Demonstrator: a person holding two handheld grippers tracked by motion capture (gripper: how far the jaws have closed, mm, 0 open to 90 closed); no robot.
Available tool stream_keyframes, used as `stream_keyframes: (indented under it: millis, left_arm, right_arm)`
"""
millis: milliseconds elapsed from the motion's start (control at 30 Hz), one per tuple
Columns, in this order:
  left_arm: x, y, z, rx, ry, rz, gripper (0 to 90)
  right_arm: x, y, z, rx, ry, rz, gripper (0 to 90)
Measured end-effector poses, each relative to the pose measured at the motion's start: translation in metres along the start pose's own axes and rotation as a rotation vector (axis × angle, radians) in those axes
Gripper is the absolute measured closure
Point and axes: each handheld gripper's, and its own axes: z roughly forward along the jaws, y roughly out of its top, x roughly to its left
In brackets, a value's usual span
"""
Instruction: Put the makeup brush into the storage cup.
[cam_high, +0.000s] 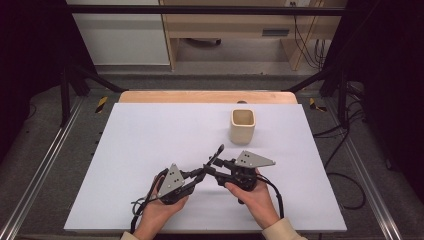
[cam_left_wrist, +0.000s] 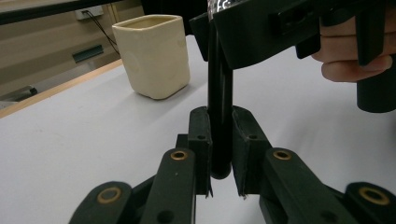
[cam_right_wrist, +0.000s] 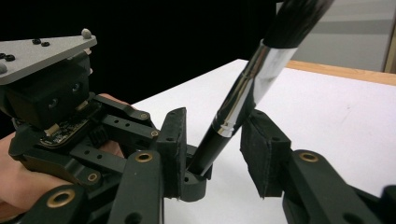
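Two hand-held grippers meet near the front middle of the white tabletop (cam_high: 150, 130), each held in one of the person's hands. The left hand-held gripper (cam_left_wrist: 219, 154) is clamped shut on the black handle of a makeup brush (cam_right_wrist: 243, 100), with its pads pressing the handle's lower end from both sides. The brush rises at a slant from that grip, its silver ferrule and dark bristle head pointing up and away toward the back of the tabletop. The right hand-held gripper (cam_right_wrist: 219, 149) brackets the same handle a little higher up; one pad lies close against it while the other stands clear with a gap, so this grip is open around the brush. A cream ceramic cup (cam_high: 243, 126) with a squarish mouth stands upright farther back and to the right, well apart from the brush, and what shows of its inside looks empty.
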Motion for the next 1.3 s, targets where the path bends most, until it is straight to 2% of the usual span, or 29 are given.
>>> stream_keyframes:
  millis: [333,533,667,733,867,900,1000,1100,1200,1233,1300]
  left_arm:
    - [-0.001,0.0,0.0,-0.009,-0.004,-0.005,78.8]
    - [-0.003,0.0,0.002,-0.002,-0.005,0.009,78.4]
    - [-0.004,0.001,0.003,0.005,0.01,0.017,69.1]
    - [-0.003,0.001,0.003,0.011,0.019,0.008,64.4]
    - [0.0,-0.001,0.003,0.026,0.035,0.0,57.0]
    - [0.002,-0.001,0.002,0.032,0.039,-0.006,52.4]
    - [0.003,-0.002,0.002,0.034,0.043,-0.012,48.5]
    - [0.004,-0.002,0.003,0.049,0.066,-0.013,36.5]
    - [0.007,-0.003,0.003,0.056,0.078,-0.029,29.2]
    - [0.008,-0.004,0.002,0.059,0.087,-0.037,23.2]
    - [0.011,-0.004,0.001,0.06,0.097,-0.058,22.0]
  right_arm:
    - [-0.002,0.0,0.001,-0.017,0.013,0.038,71.8]
    - [-0.004,-0.001,0.0,-0.021,0.055,0.068,78.3]
    - [-0.004,-0.001,0.0,-0.027,0.059,0.081,78.5]
    - [-0.007,-0.001,-0.002,-0.022,0.036,0.062,78.5]
    - [-0.011,-0.002,-0.005,-0.011,0.001,0.054,78.5]
    - [-0.013,-0.002,-0.006,-0.003,-0.014,0.048,78.5]
    - [-0.015,-0.003,-0.007,0.001,-0.025,0.035,78.4]
    - [-0.017,-0.003,-0.009,0.008,-0.044,0.028,78.4]
    - [-0.021,-0.004,-0.012,0.011,-0.062,0.028,78.4]
    - [-0.022,-0.004,-0.014,0.015,-0.072,0.03,78.4]
    - [-0.023,-0.005,-0.014,0.012,-0.078,0.026,78.4]
